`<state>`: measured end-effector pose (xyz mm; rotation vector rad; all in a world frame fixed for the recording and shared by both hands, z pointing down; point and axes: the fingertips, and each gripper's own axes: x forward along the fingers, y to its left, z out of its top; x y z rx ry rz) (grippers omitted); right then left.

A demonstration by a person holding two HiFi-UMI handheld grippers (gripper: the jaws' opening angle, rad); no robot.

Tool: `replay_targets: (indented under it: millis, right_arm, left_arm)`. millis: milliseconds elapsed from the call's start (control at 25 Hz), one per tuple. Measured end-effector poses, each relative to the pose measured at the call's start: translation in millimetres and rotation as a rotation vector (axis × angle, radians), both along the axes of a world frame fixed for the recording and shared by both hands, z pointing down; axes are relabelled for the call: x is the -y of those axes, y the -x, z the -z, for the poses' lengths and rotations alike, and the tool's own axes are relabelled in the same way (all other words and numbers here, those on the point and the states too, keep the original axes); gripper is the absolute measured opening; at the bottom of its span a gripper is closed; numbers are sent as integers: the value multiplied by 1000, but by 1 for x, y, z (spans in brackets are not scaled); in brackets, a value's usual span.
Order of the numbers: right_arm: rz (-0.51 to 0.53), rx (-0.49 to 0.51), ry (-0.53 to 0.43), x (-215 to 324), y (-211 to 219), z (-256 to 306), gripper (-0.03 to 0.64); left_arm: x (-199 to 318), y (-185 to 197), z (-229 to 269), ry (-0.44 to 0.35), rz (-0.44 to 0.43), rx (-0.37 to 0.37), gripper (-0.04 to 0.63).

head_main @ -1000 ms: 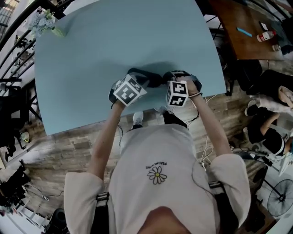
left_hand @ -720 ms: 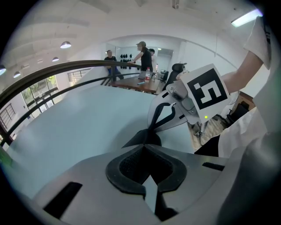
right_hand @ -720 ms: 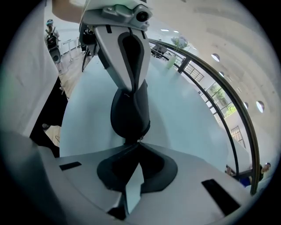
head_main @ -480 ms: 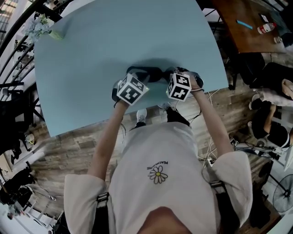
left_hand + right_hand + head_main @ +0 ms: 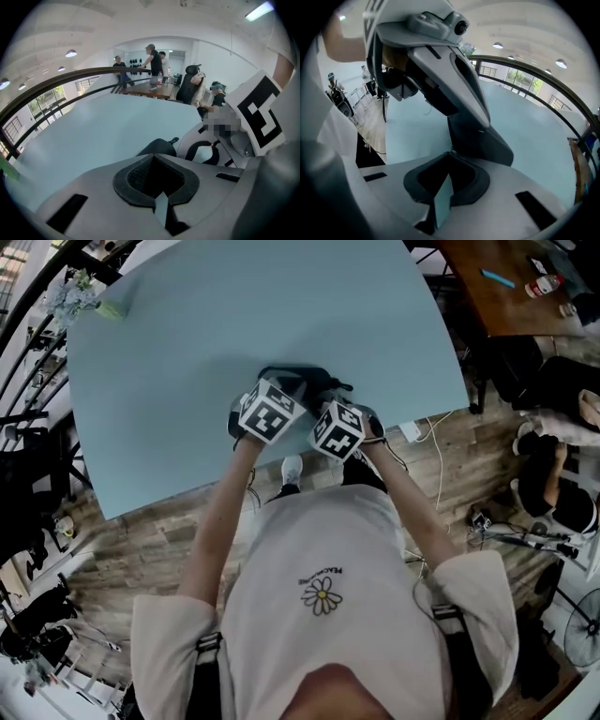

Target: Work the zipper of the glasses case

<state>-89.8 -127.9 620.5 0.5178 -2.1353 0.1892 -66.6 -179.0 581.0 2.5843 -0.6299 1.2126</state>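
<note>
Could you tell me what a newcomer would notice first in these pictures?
The black-and-white marker cubes stand out first, on the left gripper and right gripper crowded over a dark glasses case. They sit near the front edge of a wide pale-blue table.

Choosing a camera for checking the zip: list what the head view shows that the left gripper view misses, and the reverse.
Head view only: the person's white daisy-print T-shirt and the wood-plank floor. Left gripper view only: the left gripper with its jaws shut, round ceiling lamps, and people standing by a far table. Both: the dark rounded glasses case and the pale blue table.
</note>
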Motion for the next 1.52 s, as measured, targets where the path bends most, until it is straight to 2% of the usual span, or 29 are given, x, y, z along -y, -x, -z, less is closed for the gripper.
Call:
replay_targets:
  millis: [120, 200, 320, 400, 560, 680, 840, 1000, 1080, 1200, 1360, 1440, 1520]
  right_arm:
    - [27, 83, 18, -1, 12, 1, 8]
    - [134, 76, -8, -5, 12, 4, 8]
    - [377, -71, -89, -14, -1, -1, 6]
    - [456, -165, -130, -11, -17, -10, 6]
    - [323, -197, -206, 26, -47, -4, 6]
    - [271, -179, -221, 40, -54, 1, 6]
    - [251, -143, -163, 31, -52, -2, 7]
    - [195, -41, -72, 9, -42, 0, 6]
    - [218, -12, -40, -12, -31, -1, 6]
    - [245, 42, -3, -43, -1, -1, 7]
    - [191, 105, 29, -52, 19, -3, 8]
    - [228, 82, 22, -53, 15, -4, 6]
    - [354, -25, -16, -58, 4, -9, 7]
  left_arm:
    - [2, 3, 2, 16, -2, -22, 14]
    - [0, 8, 4, 47, 3, -32, 14]
    - [-7, 14, 8, 93, -5, -25, 14]
    - [-14, 15, 10, 106, -30, -15, 14]
    - [-28, 5, 19, 101, -67, -55, 14]
    - [-35, -1, 10, 109, -97, -26, 14]
    - [-37, -8, 3, 116, -110, -31, 14]
    - [-35, -9, 4, 101, -95, -59, 14]
    - [-34, -10, 4, 102, -77, -83, 14]
    - [-35, -10, 3, 95, -88, -81, 14]
    - [-35, -8, 3, 95, -99, -95, 14]
    - [-36, -9, 4, 108, -99, -107, 14]
    - [-37, -10, 6, 100, -98, -103, 14]
